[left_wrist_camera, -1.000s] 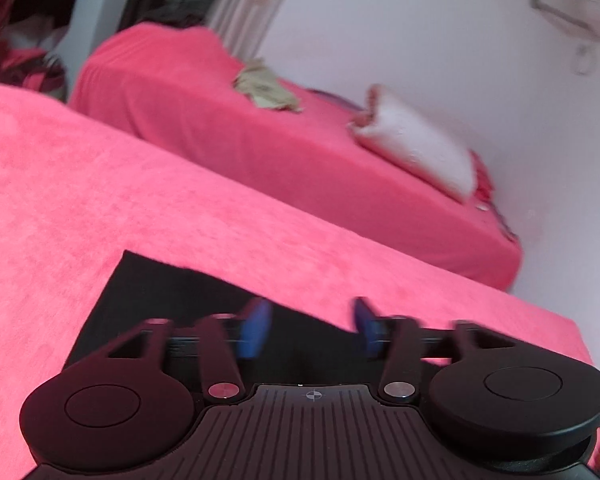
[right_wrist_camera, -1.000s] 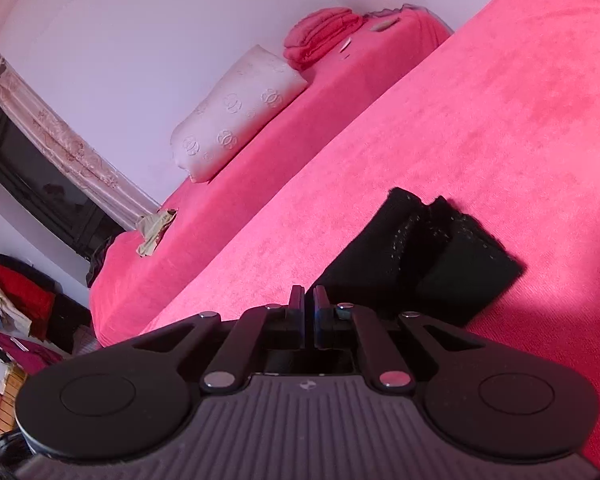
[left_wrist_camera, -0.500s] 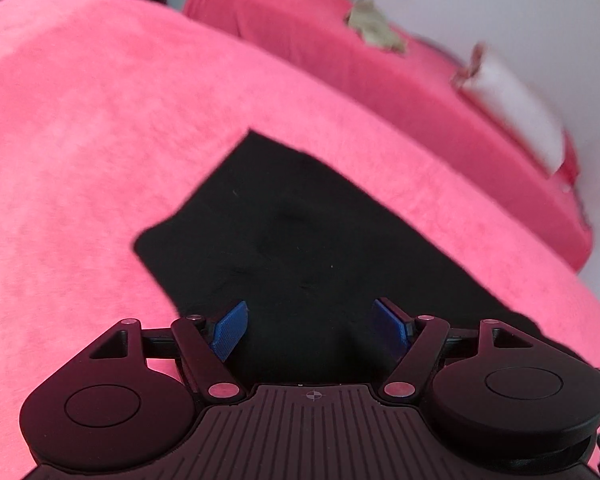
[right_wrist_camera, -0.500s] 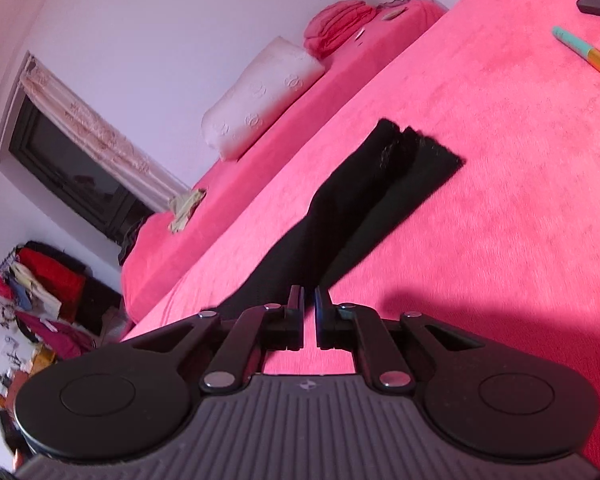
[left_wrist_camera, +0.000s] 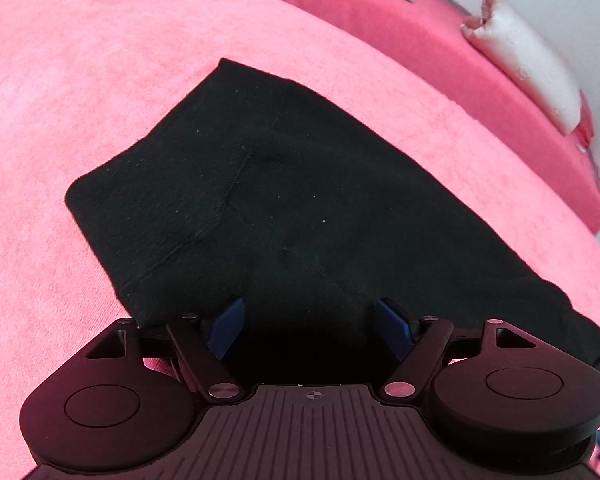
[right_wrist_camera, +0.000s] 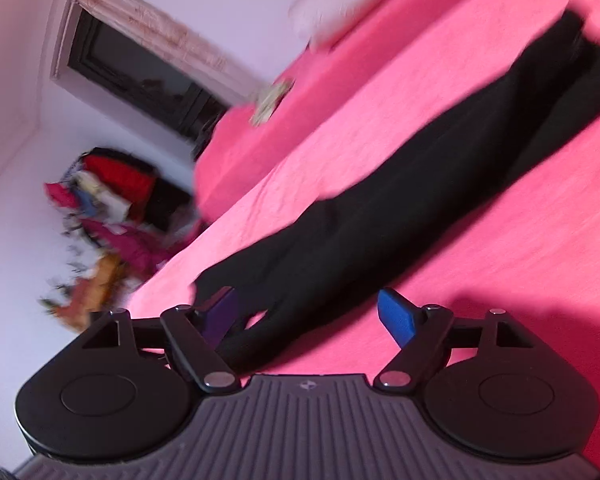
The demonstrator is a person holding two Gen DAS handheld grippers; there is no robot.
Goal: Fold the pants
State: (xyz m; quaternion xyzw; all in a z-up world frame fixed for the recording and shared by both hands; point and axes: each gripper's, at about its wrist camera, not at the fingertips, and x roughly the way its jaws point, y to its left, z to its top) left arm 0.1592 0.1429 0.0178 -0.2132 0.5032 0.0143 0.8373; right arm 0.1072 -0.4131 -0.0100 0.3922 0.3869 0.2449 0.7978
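Since 1 s ago both grippers had shifted: right gripper (right_wrist_camera: 312, 316), whose jaws were nearly touching then, now stood wide w/ nothing between its blue pads (right_wrist_camera: 396, 316), and its view had swung so the whole length of the pants (right_wrist_camera: 400, 196) showed, blurred by motion. Left gripper (left_wrist_camera: 308, 324) had tipped down toward the cloth; the seamed upper part of the pants (left_wrist_camera: 284, 200) filled most of its view where only a dark corner showed before. Left jaws were also wide, empty, poised over the near edge of the fabric.

Pants lay flat on the pink bedspread (left_wrist_camera: 80, 80), legs doubled lengthwise, running from near both grippers out to the far hems at upper right of the right wrist view.

Step in hand, as I judged it: getting a grip on the near end, prob. the waist, to carry it over toward the hems. To do it well: pinch both layers at once, one gripper per corner, pads close to the edge so the spread isn't caught too. Lift only enough to clear, keep both sides level, lay edge on edge. Knit looked soft and likely to sag or slip apart if gripped thin.

No brand, label or readable writing visible on pants. White pillow (left_wrist_camera: 528, 60) on the other bed too blurred to read any print.
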